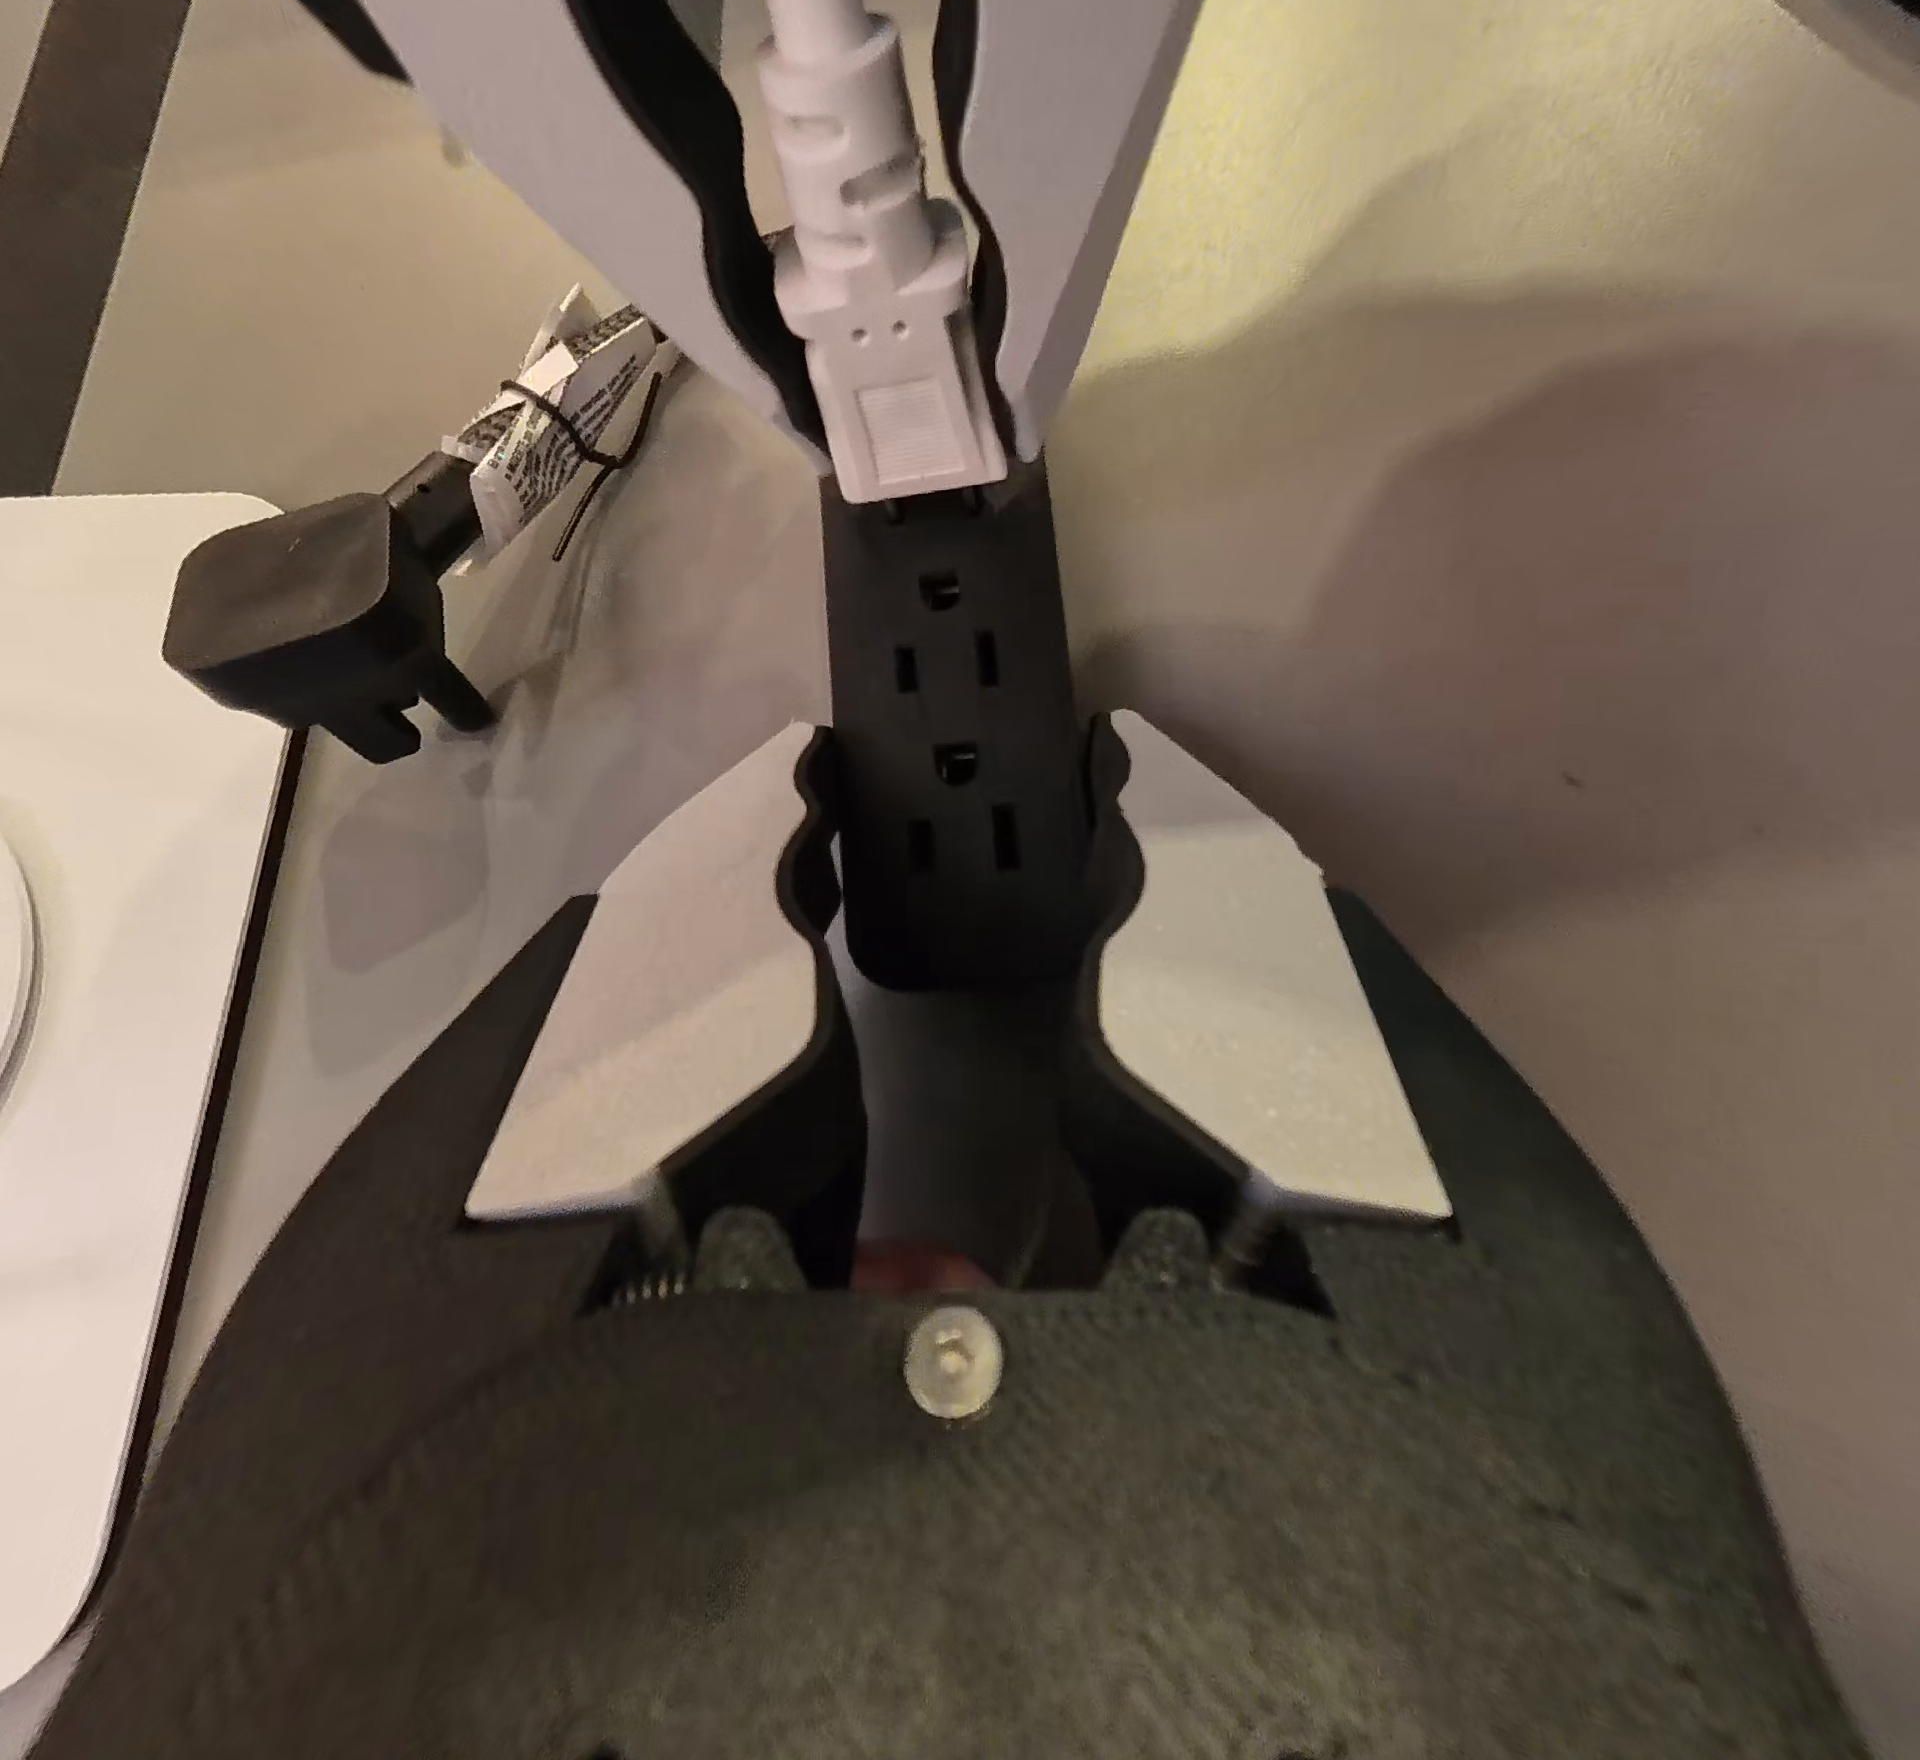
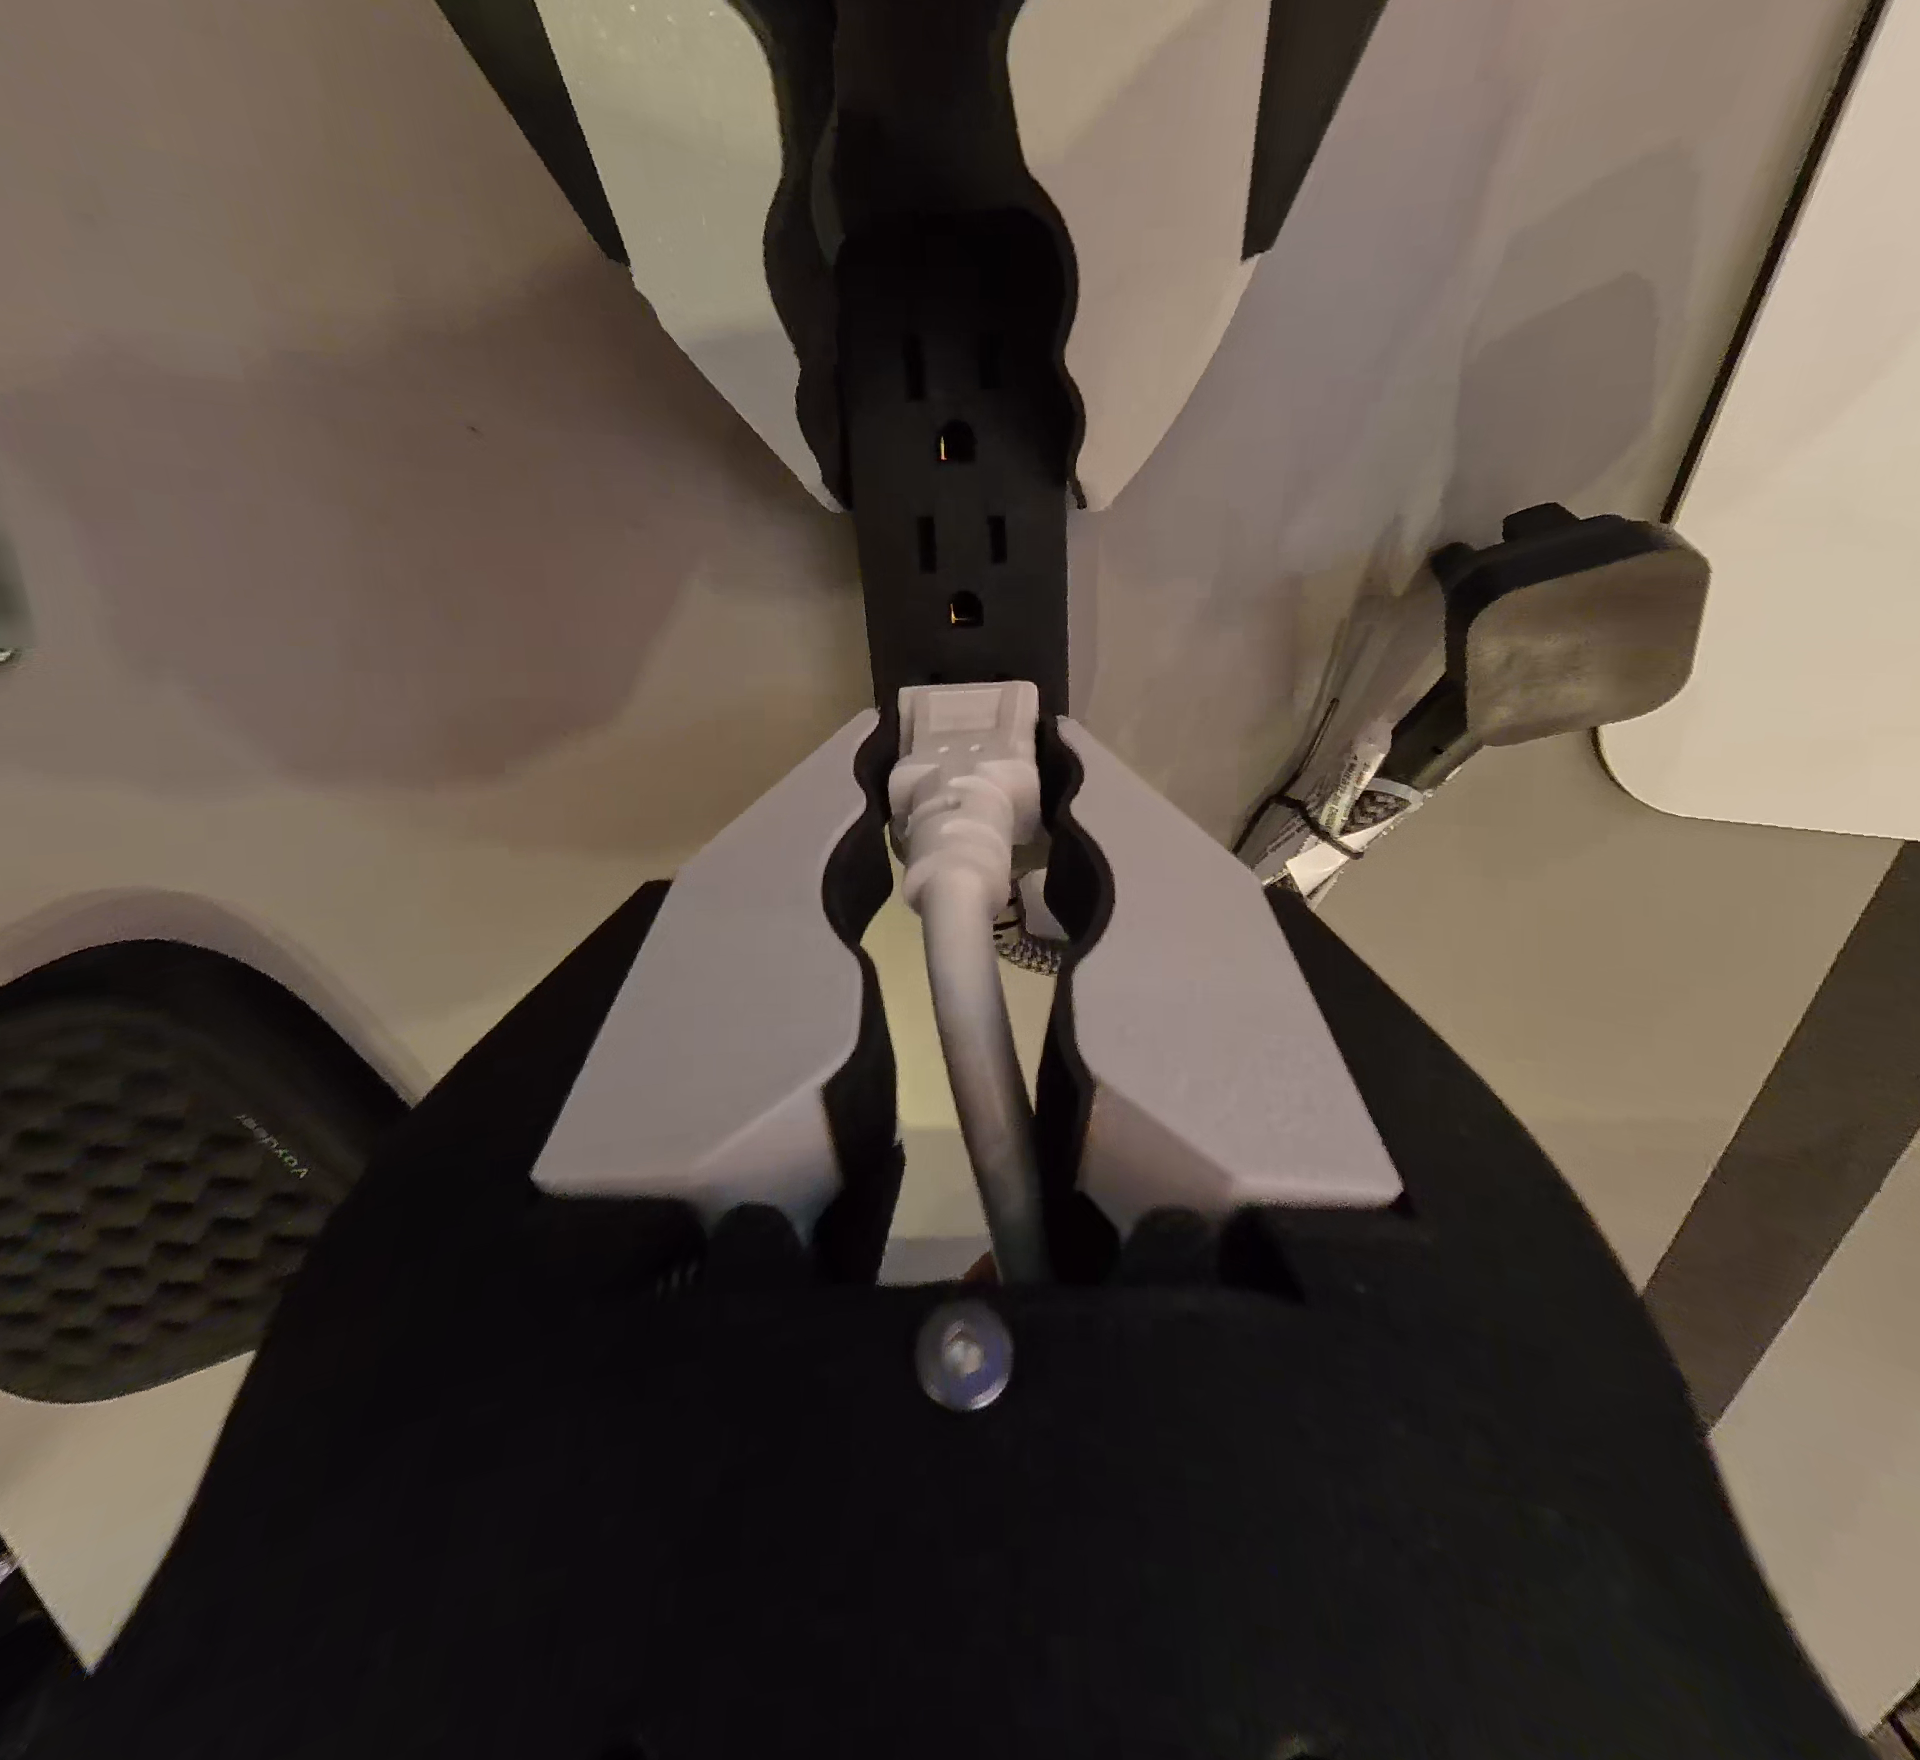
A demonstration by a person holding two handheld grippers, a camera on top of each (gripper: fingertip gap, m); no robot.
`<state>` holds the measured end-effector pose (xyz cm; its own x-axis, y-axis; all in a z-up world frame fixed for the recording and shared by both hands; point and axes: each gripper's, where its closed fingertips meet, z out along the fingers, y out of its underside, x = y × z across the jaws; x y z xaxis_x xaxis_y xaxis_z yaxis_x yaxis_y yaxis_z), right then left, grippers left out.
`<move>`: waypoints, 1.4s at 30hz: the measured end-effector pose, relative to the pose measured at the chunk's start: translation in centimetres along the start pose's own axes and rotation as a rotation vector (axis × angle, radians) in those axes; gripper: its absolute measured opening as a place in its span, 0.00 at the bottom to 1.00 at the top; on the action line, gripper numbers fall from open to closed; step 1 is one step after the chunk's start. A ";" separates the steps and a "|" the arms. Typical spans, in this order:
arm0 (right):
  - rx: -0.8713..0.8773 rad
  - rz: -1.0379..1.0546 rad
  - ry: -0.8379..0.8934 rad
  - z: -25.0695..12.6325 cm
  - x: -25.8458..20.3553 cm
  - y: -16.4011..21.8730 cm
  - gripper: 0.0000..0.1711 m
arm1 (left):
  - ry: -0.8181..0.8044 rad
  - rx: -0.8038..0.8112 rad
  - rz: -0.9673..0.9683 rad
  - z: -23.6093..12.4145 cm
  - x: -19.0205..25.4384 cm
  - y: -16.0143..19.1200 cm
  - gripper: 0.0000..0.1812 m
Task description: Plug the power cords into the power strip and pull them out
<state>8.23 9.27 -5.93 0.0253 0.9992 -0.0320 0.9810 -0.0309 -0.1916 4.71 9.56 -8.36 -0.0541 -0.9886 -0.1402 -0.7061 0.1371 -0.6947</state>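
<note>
Plug (image 2: 961, 734), clenched in my right fingers (image 2: 966, 775), meets the strip (image 1: 951, 754) end-on along its long axis; left fingers (image 1: 956, 837) clamp the strip.

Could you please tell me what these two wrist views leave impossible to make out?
- White plug blades: in both views the plug body hides how deep they sit in the power strip.
- Strip's near end, left wrist view: hidden between the left gripper fingers.
- White cord beyond the right gripper: cut off, both views.
</note>
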 end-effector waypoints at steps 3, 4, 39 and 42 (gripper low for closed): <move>0.013 -0.011 0.042 0.0 0.0 0.0 0.14 | 0.000 -0.001 -0.002 0.0 0.0 0.0 0.25; 0.017 -0.015 0.058 0.0 0.0 0.0 0.13 | -0.002 -0.002 -0.003 0.0 0.0 0.0 0.25; 0.026 0.001 -0.018 0.5 0.1 -0.2 0.13 | 0.002 -0.004 -0.004 0.1 0.1 0.0 0.25; -0.004 -0.061 0.078 0.4 0.4 -0.3 0.16 | 0.008 -0.005 -0.010 0.1 0.0 0.0 0.25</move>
<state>7.88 9.64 -6.26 -0.0200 0.9982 0.0564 0.9819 0.0302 -0.1871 4.78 9.53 -8.44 -0.0526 -0.9903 -0.1283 -0.7101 0.1274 -0.6925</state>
